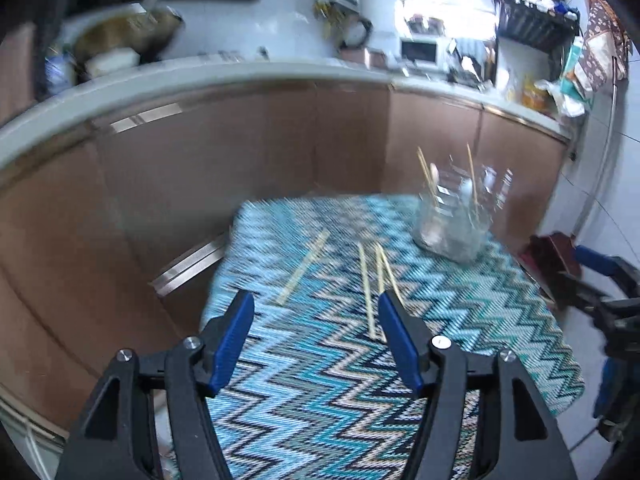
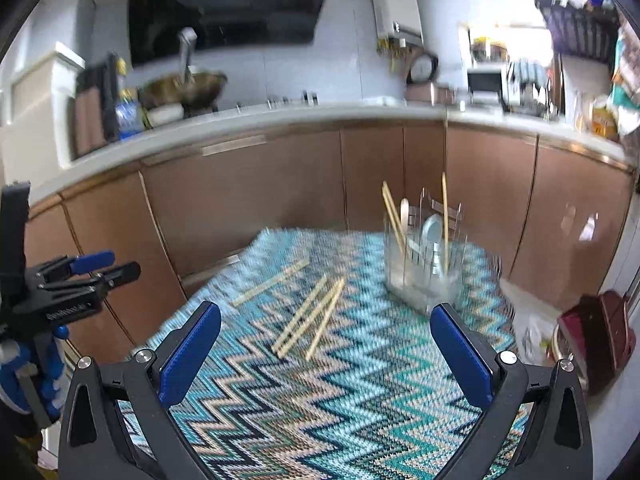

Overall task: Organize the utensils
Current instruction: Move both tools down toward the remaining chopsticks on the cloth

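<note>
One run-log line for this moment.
left tool: open, empty | right tool: open, empty | four chopsticks loose on zigzag cloth | clear holder: chopsticks, spoons upright

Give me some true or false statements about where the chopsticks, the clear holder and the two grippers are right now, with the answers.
1. Loose wooden chopsticks lie on the zigzag-patterned cloth. True.
2. The clear plastic utensil holder is empty. False: chopsticks and spoons stand in it.
3. The left gripper holds a chopstick. False: its fingers are apart with nothing between them.
4. The right gripper is open. True.
5. The holder lies tipped over. False: it stands upright.
</note>
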A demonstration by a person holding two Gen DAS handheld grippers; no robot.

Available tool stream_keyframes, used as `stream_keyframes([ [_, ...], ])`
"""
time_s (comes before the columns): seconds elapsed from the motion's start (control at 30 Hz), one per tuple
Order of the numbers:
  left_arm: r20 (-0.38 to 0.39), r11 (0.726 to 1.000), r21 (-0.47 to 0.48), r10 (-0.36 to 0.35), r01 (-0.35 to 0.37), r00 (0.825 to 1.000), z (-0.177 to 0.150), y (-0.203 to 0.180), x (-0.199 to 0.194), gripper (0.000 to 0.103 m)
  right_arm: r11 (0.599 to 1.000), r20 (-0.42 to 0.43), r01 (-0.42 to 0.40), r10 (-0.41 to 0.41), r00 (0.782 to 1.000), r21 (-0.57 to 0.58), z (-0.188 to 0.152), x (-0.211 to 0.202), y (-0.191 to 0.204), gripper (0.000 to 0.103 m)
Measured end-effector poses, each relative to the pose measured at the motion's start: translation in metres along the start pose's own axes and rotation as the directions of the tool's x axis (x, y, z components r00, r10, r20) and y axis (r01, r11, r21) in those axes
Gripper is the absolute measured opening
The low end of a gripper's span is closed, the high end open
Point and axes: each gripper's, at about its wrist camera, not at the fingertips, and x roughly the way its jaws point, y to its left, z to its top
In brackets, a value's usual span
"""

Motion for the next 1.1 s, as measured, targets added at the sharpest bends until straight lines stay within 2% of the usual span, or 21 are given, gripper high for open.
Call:
stream_keyframes([
  [0.07, -0.060, 0.999, -0.008, -0.051, 0.050, 0.997, 0.008, 0.000, 0.027, 0.063, 1.000, -0.071, 0.007, -0.007, 0.997, -0.001, 0.001, 0.028, -0.005, 0.085],
  [0.17, -0.167, 0.993, -0.018, -0.119, 0.117, 0.979, 0.019, -0.002, 0.080, 0.063, 1.000, -0.165, 0.003, -0.003, 0.986, 0.000, -0.001, 0.069, -0.013, 0.069],
  [0.2, -0.210, 0.990, -0.024, -0.138, 0.136, 0.968, 0.023, -0.002, 0.104, 0.062, 1.000, -0.194, -0.002, 0.002, 0.981, 0.001, -0.002, 0.083, -0.015, 0.064],
  [0.27, -0.261, 0.987, -0.027, -0.159, 0.157, 0.952, 0.029, -0.003, 0.135, 0.062, 1.000, -0.248, -0.019, 0.020, 0.968, 0.009, -0.001, 0.114, -0.019, 0.048],
  [0.33, -0.319, 0.981, -0.037, -0.192, 0.190, 0.928, 0.037, -0.006, 0.172, 0.062, 0.999, -0.289, -0.033, 0.037, 0.956, 0.017, 0.002, 0.141, -0.021, 0.043],
  [0.43, -0.386, 0.974, -0.065, -0.225, 0.217, 0.894, 0.044, -0.010, 0.218, 0.060, 0.997, -0.347, -0.062, 0.070, 0.935, 0.035, 0.006, 0.177, -0.026, 0.038],
  [0.53, -0.449, 0.971, -0.077, -0.238, 0.228, 0.861, 0.051, -0.022, 0.261, 0.048, 0.995, -0.408, -0.070, 0.091, 0.908, 0.065, 0.009, 0.216, -0.033, 0.037],
  [0.6, -0.485, 0.972, -0.070, -0.231, 0.226, 0.844, 0.053, -0.031, 0.282, 0.033, 0.995, -0.439, -0.069, 0.094, 0.893, 0.073, 0.009, 0.235, -0.036, 0.036],
  [0.67, -0.525, 0.972, -0.057, -0.225, 0.230, 0.821, 0.055, -0.040, 0.305, 0.021, 0.995, -0.465, -0.069, 0.093, 0.880, 0.068, 0.009, 0.249, -0.037, 0.036],
  [0.7, -0.536, 0.972, -0.052, -0.220, 0.228, 0.815, 0.055, -0.043, 0.310, 0.017, 0.996, -0.475, -0.067, 0.090, 0.875, 0.065, 0.009, 0.255, -0.037, 0.036],
  [0.8, -0.569, 0.971, -0.038, -0.215, 0.236, 0.794, 0.057, -0.051, 0.328, 0.014, 0.996, -0.500, -0.064, 0.087, 0.862, 0.062, 0.010, 0.271, -0.038, 0.036],
  [0.93, -0.591, 0.969, -0.022, -0.210, 0.244, 0.779, 0.056, -0.059, 0.343, 0.012, 0.996, -0.526, -0.066, 0.084, 0.846, 0.052, 0.013, 0.290, -0.037, 0.036],
  [1.1, -0.579, 0.965, -0.059, -0.241, 0.254, 0.779, 0.059, -0.054, 0.352, 0.006, 0.996, -0.562, -0.087, 0.092, 0.822, 0.035, 0.019, 0.309, -0.032, 0.033],
])
